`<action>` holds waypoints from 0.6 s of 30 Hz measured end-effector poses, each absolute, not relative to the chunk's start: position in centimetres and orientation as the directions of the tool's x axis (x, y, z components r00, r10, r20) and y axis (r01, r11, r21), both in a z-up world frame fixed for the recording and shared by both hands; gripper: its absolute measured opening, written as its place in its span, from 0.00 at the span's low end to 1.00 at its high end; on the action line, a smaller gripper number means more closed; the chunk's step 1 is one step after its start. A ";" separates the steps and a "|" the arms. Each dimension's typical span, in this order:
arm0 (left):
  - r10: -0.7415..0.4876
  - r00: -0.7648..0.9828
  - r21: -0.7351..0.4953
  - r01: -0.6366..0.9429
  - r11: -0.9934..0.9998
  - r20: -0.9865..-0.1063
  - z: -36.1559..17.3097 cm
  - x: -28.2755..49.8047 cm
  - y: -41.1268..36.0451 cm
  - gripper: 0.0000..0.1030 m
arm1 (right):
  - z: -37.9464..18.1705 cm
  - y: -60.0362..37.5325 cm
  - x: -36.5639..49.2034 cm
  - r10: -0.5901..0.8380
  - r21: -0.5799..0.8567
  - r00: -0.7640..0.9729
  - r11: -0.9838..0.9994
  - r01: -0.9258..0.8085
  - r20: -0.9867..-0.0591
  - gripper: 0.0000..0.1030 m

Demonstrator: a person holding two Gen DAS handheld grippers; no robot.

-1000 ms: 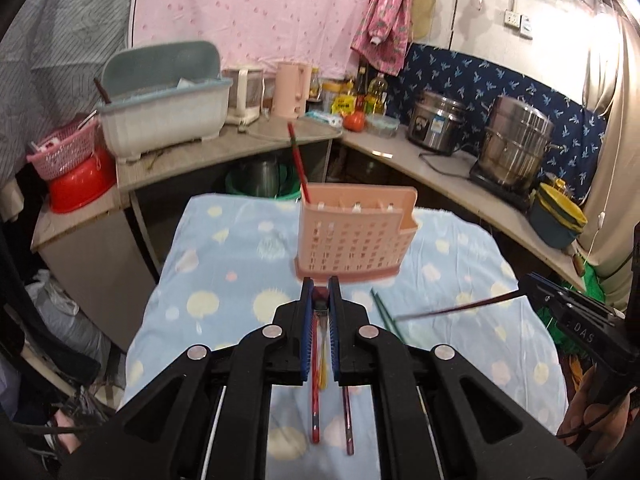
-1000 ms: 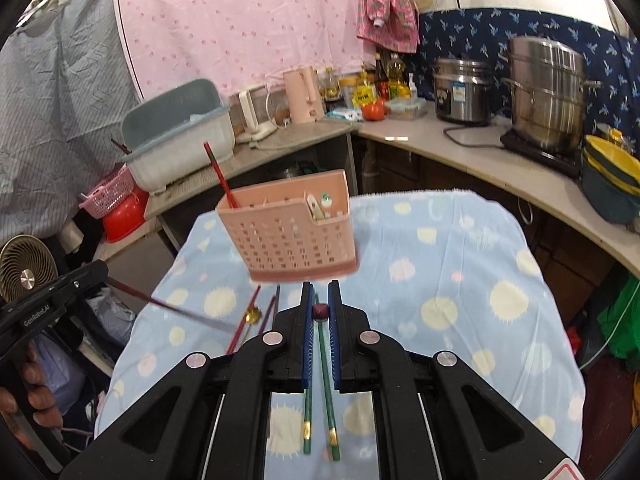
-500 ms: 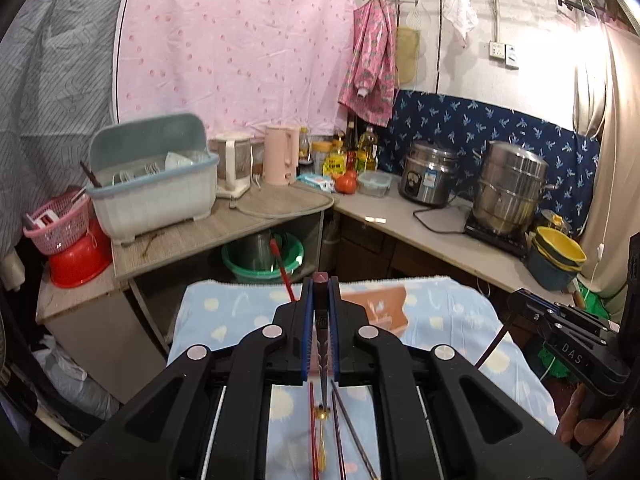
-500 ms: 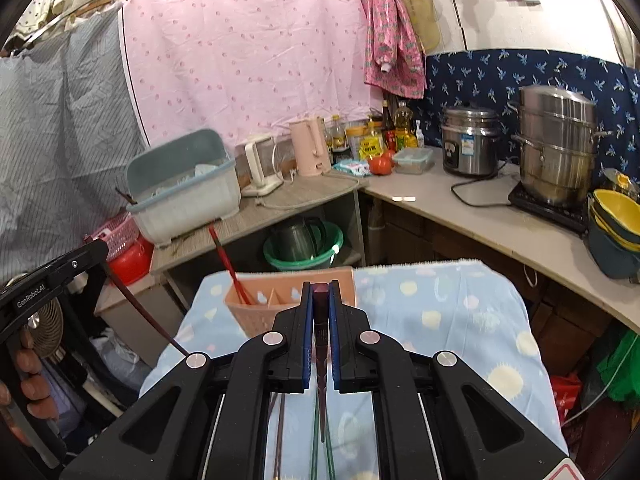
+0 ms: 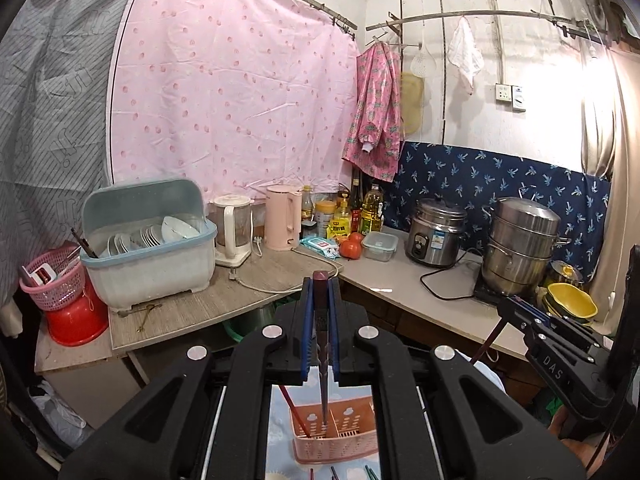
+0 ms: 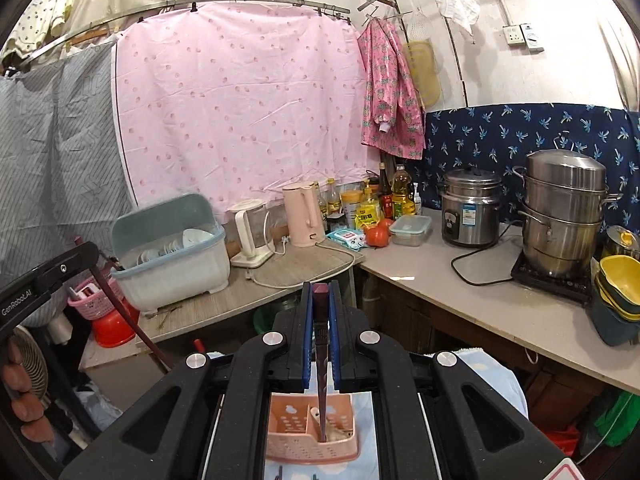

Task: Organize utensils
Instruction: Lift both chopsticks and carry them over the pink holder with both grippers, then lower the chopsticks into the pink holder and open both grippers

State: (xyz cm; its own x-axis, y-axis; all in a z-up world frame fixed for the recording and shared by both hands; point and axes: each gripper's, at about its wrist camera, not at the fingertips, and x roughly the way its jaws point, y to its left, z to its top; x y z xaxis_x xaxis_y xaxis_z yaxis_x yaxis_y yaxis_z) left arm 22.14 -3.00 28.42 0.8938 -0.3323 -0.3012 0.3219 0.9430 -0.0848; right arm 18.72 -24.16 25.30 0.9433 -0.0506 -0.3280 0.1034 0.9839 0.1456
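Observation:
My left gripper (image 5: 321, 286) is shut on a dark red chopstick (image 5: 324, 396) that hangs point down over the pink utensil caddy (image 5: 340, 440). A red chopstick (image 5: 294, 412) stands in the caddy's left compartment. My right gripper (image 6: 321, 290) is shut on a second dark chopstick (image 6: 321, 400), whose tip hangs over the pink utensil caddy (image 6: 296, 440). Whether either tip is inside a compartment I cannot tell. Each view shows the other gripper at its edge with a chopstick slanting down: the right gripper (image 5: 552, 356) and the left gripper (image 6: 48, 280).
The caddy stands on a table under a blue spotted cloth (image 6: 492, 376), with more chopstick ends (image 5: 332, 472) lying in front of it. Behind runs an L-shaped counter (image 5: 400, 280) with a dish rack (image 5: 148, 252), kettles, a rice cooker (image 5: 436, 236), a steamer pot (image 5: 520, 244) and bowls (image 5: 568, 300).
Both grippers have risen from the table, each with a chopstick, and tilted up towards level. The caddy has dropped to the bottom of both views; the chopsticks now hang over it.

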 end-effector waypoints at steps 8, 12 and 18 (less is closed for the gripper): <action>-0.317 0.874 -0.090 0.306 0.948 -0.369 23.3 26.2 -4.0 0.06 | 21.1 -24.2 23.1 -0.045 0.148 0.921 0.983 0.110 -0.388 0.07; -0.311 0.856 -0.098 0.297 0.950 -0.414 20.8 27.5 -3.9 0.06 | 19.2 -23.9 24.3 -0.045 0.141 0.905 0.983 0.114 -0.423 0.07; -0.309 0.835 -0.111 0.292 0.950 -0.455 18.6 28.4 -3.8 0.07 | 17.0 -23.9 25.0 -0.044 0.146 0.886 0.981 0.125 -0.462 0.07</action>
State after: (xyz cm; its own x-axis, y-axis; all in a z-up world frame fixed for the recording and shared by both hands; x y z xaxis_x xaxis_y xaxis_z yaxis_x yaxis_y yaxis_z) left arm 28.40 -3.85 18.64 0.8349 -0.3093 -0.4552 0.2916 0.9501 -0.1109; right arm 25.04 -23.91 16.95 0.8858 -0.0442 -0.4620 0.1249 0.9814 0.1456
